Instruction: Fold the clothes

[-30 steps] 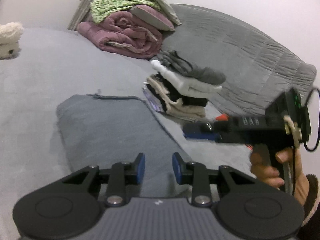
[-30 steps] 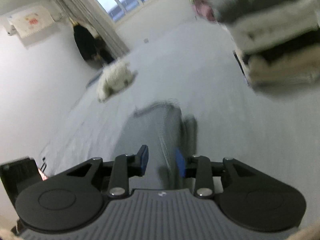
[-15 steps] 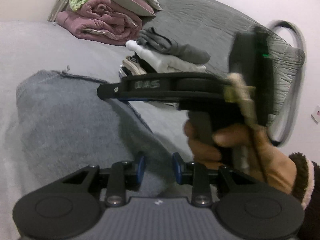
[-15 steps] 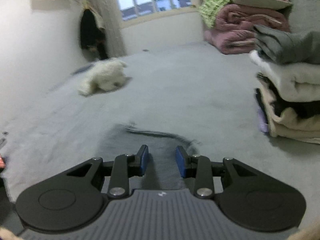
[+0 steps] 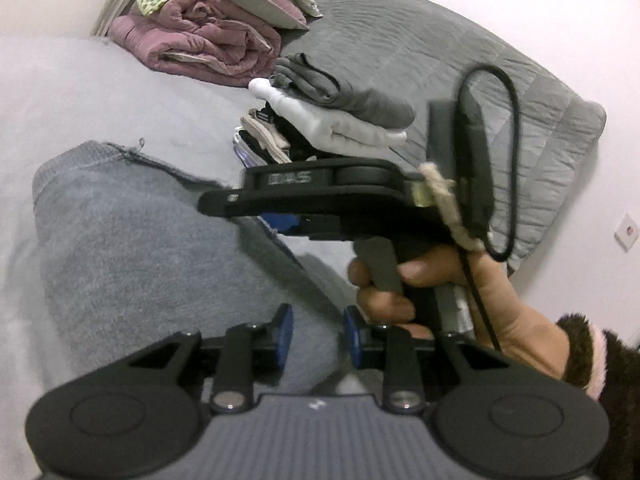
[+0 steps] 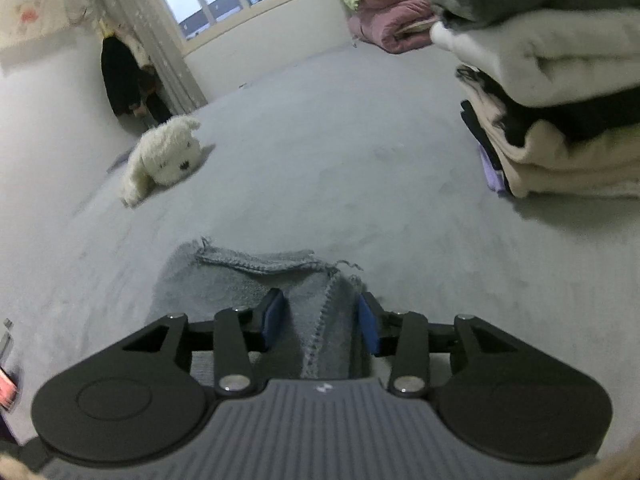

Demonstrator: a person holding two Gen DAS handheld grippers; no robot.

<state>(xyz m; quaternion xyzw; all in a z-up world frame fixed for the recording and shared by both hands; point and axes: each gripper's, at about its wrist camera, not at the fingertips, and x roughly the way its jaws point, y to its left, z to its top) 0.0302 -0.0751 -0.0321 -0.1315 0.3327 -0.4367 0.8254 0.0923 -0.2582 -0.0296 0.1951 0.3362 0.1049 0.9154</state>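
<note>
A grey knitted garment (image 5: 140,240) lies folded on the pale bed cover. My left gripper (image 5: 316,332) hovers over its near right part with a narrow gap between the blue pads; nothing is pinched. In the right wrist view, my right gripper (image 6: 320,320) sits low over the garment's frayed corner (image 6: 256,264). Its jaws are opening, with a seamed fold of the cloth between the pads and untouched by them. In the left wrist view, a hand (image 5: 400,292) holds that gripper across the garment's right edge.
A stack of folded clothes (image 5: 328,128) stands just right of the garment, also close in the right wrist view (image 6: 560,120). Rolled pink quilts (image 5: 208,48) lie behind it, against a grey quilted headboard (image 5: 440,80). A white plush toy (image 6: 164,160) lies far left.
The right gripper swung in from the right, came down over the garment's corner, and its jaws widened. The left gripper barely shifted.
</note>
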